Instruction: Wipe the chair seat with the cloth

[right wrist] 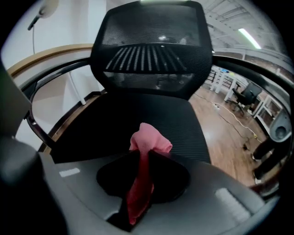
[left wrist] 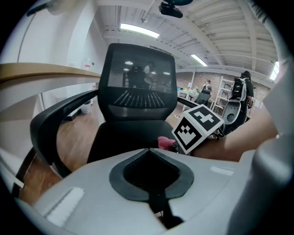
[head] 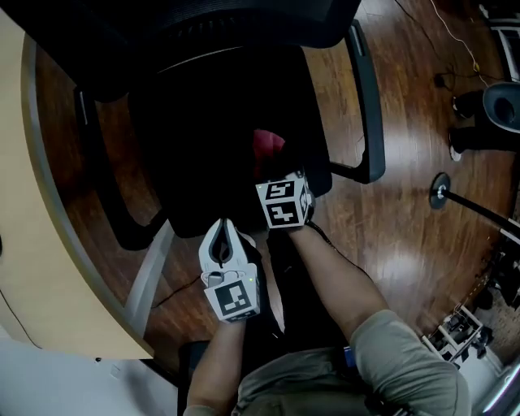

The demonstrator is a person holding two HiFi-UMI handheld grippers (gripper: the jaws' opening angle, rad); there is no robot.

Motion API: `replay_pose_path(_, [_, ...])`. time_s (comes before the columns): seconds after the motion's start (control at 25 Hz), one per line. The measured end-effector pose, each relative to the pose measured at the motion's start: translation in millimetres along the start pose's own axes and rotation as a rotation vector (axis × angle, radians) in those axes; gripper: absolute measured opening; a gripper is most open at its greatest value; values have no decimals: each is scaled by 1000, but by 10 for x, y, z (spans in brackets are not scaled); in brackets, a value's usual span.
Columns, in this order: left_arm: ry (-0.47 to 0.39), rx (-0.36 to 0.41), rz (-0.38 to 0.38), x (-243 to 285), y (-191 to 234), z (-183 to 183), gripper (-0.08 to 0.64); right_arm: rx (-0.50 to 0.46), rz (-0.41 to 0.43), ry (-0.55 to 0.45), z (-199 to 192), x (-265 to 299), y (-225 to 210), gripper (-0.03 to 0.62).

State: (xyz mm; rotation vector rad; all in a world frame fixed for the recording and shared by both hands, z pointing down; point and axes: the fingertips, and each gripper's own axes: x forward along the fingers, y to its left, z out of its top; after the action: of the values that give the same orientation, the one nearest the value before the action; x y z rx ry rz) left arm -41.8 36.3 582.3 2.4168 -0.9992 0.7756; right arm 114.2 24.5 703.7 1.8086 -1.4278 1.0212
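1. Clamped on the pink cloth [right wrist: 148, 142] with the right gripper's [right wrist: 144, 156] jaws, over the front of the chair seat [right wrist: 115, 119]; contact unclear.
2. Pressed together, empty: left gripper's [left wrist: 149, 152] jaws, near the seat's front edge.
3. Judged early: cloth gripped, seat seemingly all left to wipe.
4. Bounded by armrests [head: 370, 106] and backrest [head: 187, 24]; bench [head: 32, 244] close left, open floor [head: 406, 203] right.

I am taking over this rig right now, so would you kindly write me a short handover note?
Right gripper: shut on the pink cloth, over the front of the black chair seat.
Left gripper: shut, empty, by the seat's front edge.
Done: cloth is gripped and at the seat; whether it touches I cannot tell.
Left: wipe across the seat.
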Motion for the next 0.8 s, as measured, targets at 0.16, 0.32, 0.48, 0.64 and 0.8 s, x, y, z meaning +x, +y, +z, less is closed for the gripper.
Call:
replay_pose_path(0.16, [0,38,-69,131,-358,34,5,123,-144,20,-234,-126,-693,58])
replay_pose_path(0.32, [18,76,-115,243,-601,10,5,210,-233,30,-451,-227,-1087,58])
replay_pose_path(0.48, [25,90,-138,355,-762,-37,5,272,-266,42,-647,-254,-1255,58])
replay_pose_path(0.64, [32,107,-158,404,-858,-58,5,289,-269,56,-775,-246,-1259,58])
replay_pose_path(0.8, [27,94,-157,391,-863,-77,5,296,-268,60,-798,-230,-1255,58])
